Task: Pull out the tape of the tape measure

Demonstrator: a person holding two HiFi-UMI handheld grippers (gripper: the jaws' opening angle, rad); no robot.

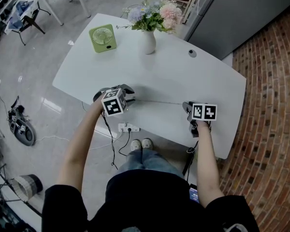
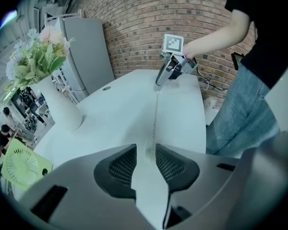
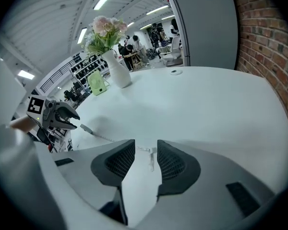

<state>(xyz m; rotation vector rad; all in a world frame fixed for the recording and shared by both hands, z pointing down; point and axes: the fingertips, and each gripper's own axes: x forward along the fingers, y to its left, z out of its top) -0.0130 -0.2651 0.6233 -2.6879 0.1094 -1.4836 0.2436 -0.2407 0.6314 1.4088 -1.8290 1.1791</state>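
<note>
A thin pale tape [image 1: 159, 102] lies stretched flat on the white table [image 1: 183, 76] between my two grippers. In the left gripper view the tape [image 2: 154, 114] runs from my left gripper [image 2: 146, 158] toward my right gripper [image 2: 163, 76]. Its near end, a small pale piece [image 2: 147, 150], lies between the left pads without touching them. In the right gripper view the tape's tip [image 3: 151, 158] lies loose between the pads of my right gripper [image 3: 146, 159]. The strip [image 3: 105, 137] leads off to my left gripper [image 3: 67, 118]. Both grippers, left [image 1: 129, 97] and right [image 1: 187, 108], stand open near the table's front edge.
A white vase of flowers [image 1: 148, 41] and a small green fan [image 1: 102, 37] stand at the table's far side. A cable hole [image 1: 192, 53] sits at the back right. A power strip [image 1: 128, 127] lies on the floor under the front edge, by the person's shoes.
</note>
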